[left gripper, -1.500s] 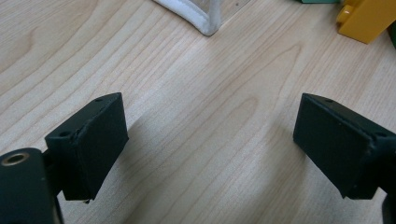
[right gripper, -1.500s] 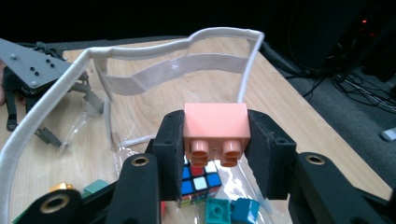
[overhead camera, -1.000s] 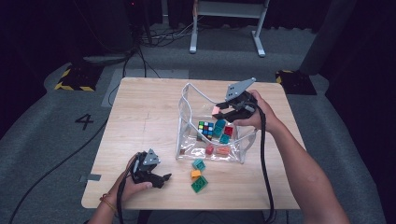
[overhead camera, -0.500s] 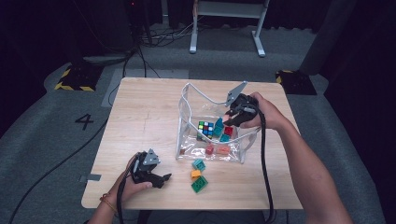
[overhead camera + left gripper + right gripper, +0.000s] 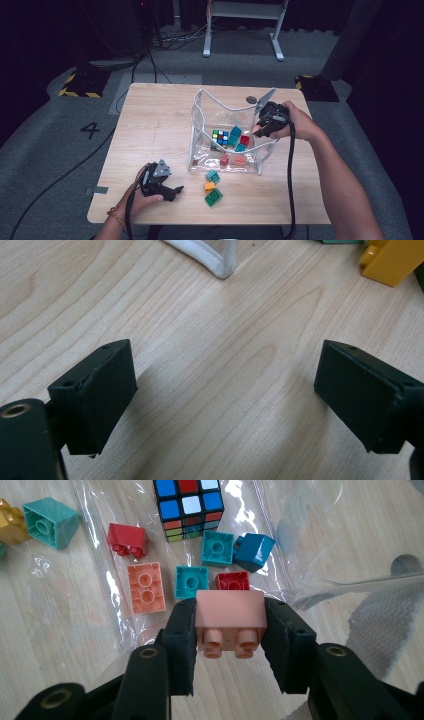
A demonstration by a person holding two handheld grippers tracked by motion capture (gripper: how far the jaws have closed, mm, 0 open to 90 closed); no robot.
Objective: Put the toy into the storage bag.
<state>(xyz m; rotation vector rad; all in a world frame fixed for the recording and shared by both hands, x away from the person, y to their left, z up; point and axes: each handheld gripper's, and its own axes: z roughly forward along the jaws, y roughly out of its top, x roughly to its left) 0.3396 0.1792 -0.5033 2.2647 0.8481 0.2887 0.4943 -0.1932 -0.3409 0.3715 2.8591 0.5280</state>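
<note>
Clear bag (image 5: 200, 107) with cube puzzle (image 5: 220, 137), bricks; pink brick (image 5: 230, 615) in right gripper (image 5: 229, 645).

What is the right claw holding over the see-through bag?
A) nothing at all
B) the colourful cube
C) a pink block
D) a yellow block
C: in the right gripper view the right claw has both black pads pressed on a pink block, studs toward the camera, above the clear bag.

open left gripper (image 5: 227, 400) above bare table (image 5: 210, 340)
</note>
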